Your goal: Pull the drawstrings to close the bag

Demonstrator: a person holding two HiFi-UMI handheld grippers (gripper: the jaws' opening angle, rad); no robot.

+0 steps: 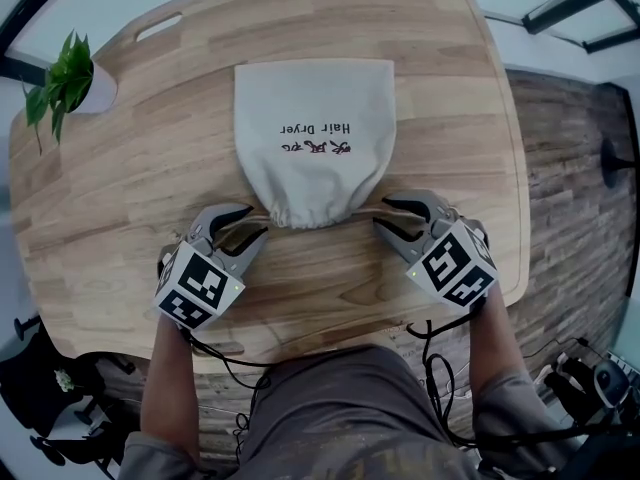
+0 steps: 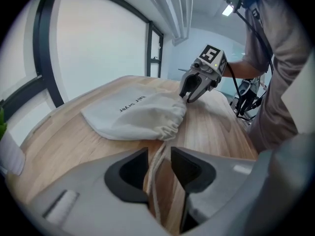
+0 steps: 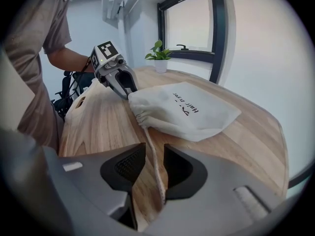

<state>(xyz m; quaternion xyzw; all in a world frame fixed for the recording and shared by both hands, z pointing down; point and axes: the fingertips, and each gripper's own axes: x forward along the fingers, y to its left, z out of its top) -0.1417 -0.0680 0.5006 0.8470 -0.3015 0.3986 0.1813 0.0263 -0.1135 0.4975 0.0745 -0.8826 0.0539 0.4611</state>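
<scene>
A cream drawstring bag point(image 1: 313, 133) printed "Hair Dryer" lies flat in the middle of the wooden table point(image 1: 120, 198), its gathered mouth point(image 1: 304, 214) towards me. A cord leaves each side of the mouth. My left gripper point(image 1: 238, 232) sits just left of the mouth, and the left cord point(image 2: 156, 173) runs loose through the gap between its parted jaws point(image 2: 159, 154). On the other side my right gripper point(image 1: 398, 220) is also open point(image 3: 154, 149), with the right cord point(image 3: 153, 161) lying on the wood between its pads, touched by neither.
A small potted plant point(image 1: 58, 80) stands at the table's far left corner, near a slot cut in the top point(image 1: 160, 26). The table's front edge is close below both grippers, with black cables point(image 1: 440, 368) hanging there. A window frame point(image 3: 212, 33) runs along the far side.
</scene>
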